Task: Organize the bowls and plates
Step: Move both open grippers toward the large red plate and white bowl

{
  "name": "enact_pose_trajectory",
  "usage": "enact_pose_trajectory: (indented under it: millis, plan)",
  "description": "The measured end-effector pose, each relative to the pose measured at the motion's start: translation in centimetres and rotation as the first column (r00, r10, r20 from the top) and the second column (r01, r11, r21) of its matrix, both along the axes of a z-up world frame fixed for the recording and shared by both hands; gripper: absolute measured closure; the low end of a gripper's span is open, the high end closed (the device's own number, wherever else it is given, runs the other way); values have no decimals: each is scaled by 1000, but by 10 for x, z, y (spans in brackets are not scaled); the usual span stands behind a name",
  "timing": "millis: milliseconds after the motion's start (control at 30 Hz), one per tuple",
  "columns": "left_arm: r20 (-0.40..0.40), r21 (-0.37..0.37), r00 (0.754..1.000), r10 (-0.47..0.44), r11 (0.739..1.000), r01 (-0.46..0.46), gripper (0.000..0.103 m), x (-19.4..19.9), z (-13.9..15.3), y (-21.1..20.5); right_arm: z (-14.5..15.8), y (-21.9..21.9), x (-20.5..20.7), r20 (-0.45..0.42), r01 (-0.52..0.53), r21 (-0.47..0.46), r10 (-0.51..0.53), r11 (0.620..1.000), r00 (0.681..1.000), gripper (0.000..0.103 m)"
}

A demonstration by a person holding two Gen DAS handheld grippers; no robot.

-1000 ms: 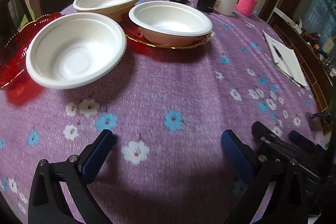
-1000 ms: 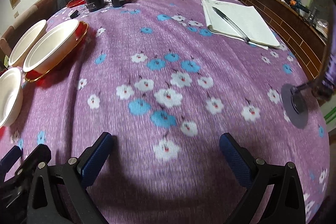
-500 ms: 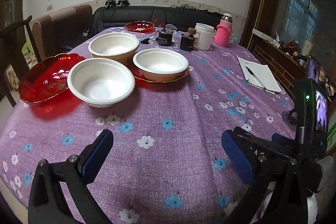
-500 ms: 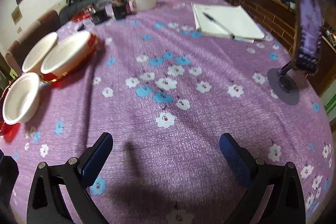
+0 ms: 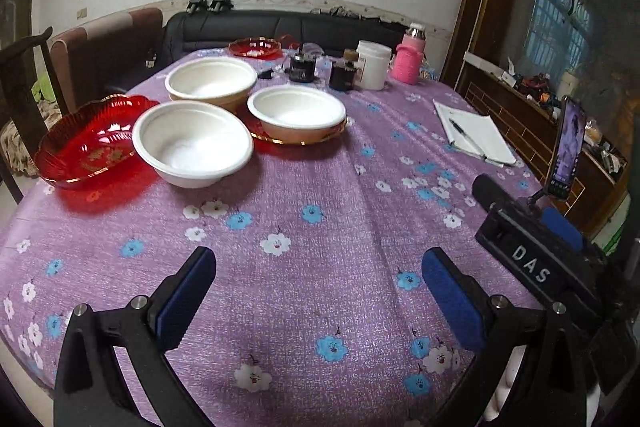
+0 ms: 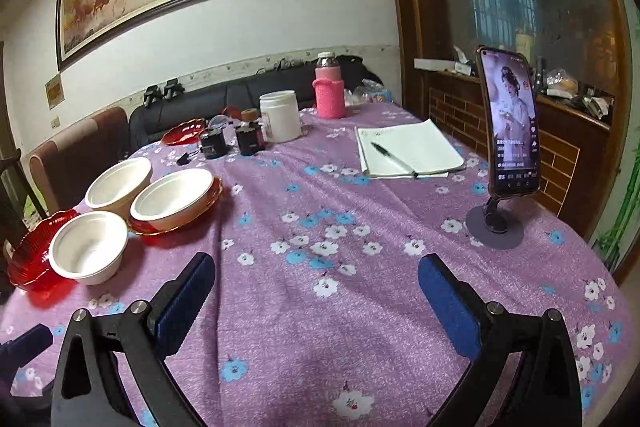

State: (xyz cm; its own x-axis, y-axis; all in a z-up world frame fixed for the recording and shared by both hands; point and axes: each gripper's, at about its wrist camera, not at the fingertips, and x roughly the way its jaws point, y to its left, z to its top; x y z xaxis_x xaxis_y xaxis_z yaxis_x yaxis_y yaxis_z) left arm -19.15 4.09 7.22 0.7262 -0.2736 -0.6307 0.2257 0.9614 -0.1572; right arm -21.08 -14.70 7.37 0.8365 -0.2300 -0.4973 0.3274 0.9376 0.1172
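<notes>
Three white bowls stand on the purple flowered tablecloth. The nearest bowl (image 5: 192,143) (image 6: 89,247) sits beside a red scalloped plate (image 5: 86,143) (image 6: 34,255). A second bowl (image 5: 297,113) (image 6: 173,193) rests on a red gold-rimmed plate (image 5: 296,139) (image 6: 176,225). The third bowl (image 5: 211,79) (image 6: 118,181) is behind them. Another red plate (image 5: 254,47) (image 6: 185,131) lies at the far edge. My left gripper (image 5: 320,297) is open and empty, well short of the bowls. My right gripper (image 6: 316,301) is open and empty over bare cloth, right of the bowls.
A white jar (image 6: 280,115), a pink-sleeved bottle (image 6: 330,87) and two small dark jars (image 6: 250,137) stand at the back. A notebook with a pen (image 6: 408,151) lies on the right. A phone on a stand (image 6: 508,131) rises near the right edge. Chairs and a sofa surround the table.
Both grippers have pulled back and risen away from the table, so the bowls look smaller and the wall and painting came into view. Both stayed open. Bowls and plates did not move.
</notes>
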Motion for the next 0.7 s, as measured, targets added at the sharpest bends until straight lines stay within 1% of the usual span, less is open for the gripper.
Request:
enact_pose_trajectory:
  millis: [133,367,600,700]
  plan:
    - [35,-18,999,6,1000,-5,0,-7,10,12,4,15,0,-12,-26,-31,26,999,1000,1]
    - [81,-24,996,37,999,-35,0,-15,24,39,11,36,5,-14,-70,-42,69,997,997,1]
    - [111,-34,988,106,994,-102,0,-15,30,76,14,62,14,-22,-115,-68,114,991,993,1]
    - [125,-39,981,151,988,-147,0,-13,32,95,14,74,19,-31,-140,-80,138,987,990,0]
